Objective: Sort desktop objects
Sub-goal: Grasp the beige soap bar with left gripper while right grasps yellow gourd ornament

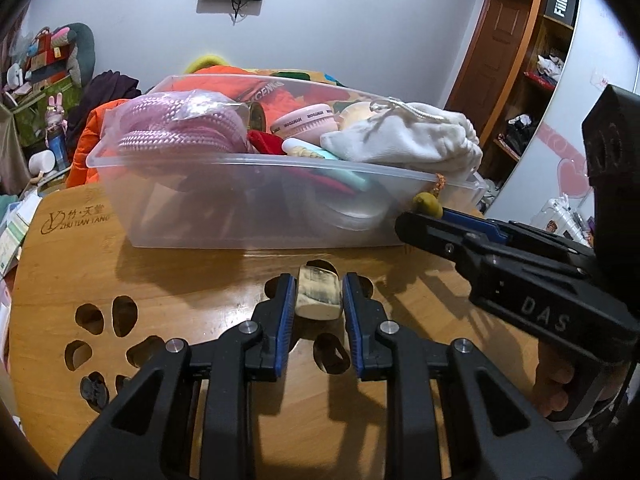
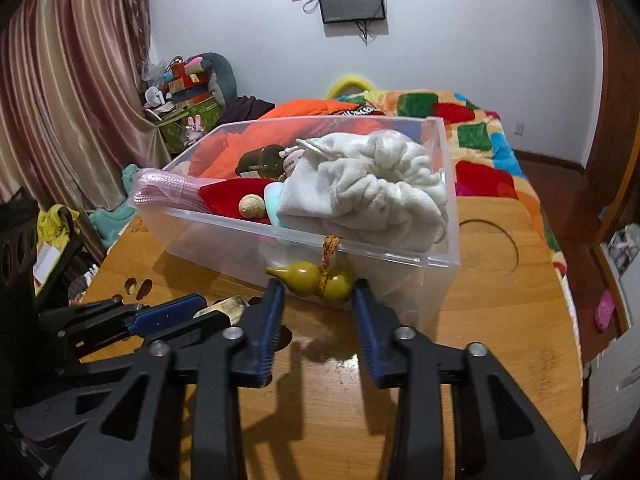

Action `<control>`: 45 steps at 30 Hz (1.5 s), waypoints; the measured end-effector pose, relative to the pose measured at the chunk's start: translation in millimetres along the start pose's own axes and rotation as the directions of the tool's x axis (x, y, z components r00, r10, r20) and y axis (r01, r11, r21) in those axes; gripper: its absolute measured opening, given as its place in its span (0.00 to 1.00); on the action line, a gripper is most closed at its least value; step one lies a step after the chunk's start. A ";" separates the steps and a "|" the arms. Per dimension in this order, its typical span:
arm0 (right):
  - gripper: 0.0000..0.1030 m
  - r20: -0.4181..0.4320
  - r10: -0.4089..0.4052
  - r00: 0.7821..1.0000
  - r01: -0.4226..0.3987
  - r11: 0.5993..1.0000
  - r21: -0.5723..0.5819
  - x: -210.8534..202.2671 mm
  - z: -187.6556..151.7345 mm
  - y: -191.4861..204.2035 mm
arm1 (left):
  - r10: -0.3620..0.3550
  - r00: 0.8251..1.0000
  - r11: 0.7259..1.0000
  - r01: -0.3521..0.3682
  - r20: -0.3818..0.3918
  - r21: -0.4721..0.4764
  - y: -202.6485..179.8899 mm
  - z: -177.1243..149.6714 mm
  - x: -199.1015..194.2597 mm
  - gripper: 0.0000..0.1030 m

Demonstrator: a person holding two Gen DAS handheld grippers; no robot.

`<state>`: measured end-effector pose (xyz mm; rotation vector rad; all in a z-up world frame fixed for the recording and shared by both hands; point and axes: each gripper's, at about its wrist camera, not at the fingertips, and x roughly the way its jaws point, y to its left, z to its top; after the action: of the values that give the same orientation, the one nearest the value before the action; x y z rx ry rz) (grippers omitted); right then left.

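A clear plastic bin stands on the wooden table, filled with pink rope, a white drawstring pouch, a red cloth, a dark bottle and other items. My left gripper is shut on a cream, dirty eraser block just above the table in front of the bin. My right gripper holds a small olive-green gourd charm with an orange cord that hangs over the bin's near rim. The gourd also shows at the right gripper's tip in the left view.
The wooden table has paw-shaped cutouts on its left part. A bed with a colourful blanket and an orange jacket lie behind the bin. Clutter and a curtain stand at the left.
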<state>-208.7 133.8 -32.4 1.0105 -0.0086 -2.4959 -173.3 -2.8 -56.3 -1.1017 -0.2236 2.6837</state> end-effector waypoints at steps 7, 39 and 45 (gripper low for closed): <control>0.27 0.021 0.012 1.000 -0.011 0.999 -0.044 -7.5 0.5 10.9 | -0.005 1.000 1.000 0.005 0.028 -0.018 5.4 0.0 -12.8 0.21; 0.46 -0.006 0.090 0.996 -0.090 0.994 0.068 -9.3 2.6 -2.9 | 0.013 0.998 0.997 -0.008 -0.068 0.071 0.1 -14.0 0.9 0.36; 0.46 0.022 0.064 0.998 -0.065 0.996 0.062 -9.6 8.1 6.1 | 0.016 0.997 0.995 -0.009 -0.075 0.095 -4.2 -13.5 4.6 0.36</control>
<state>-205.6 130.9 -19.2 0.9942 -0.1244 -2.4603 -166.2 3.2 -68.0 -1.1759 -0.0755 2.6277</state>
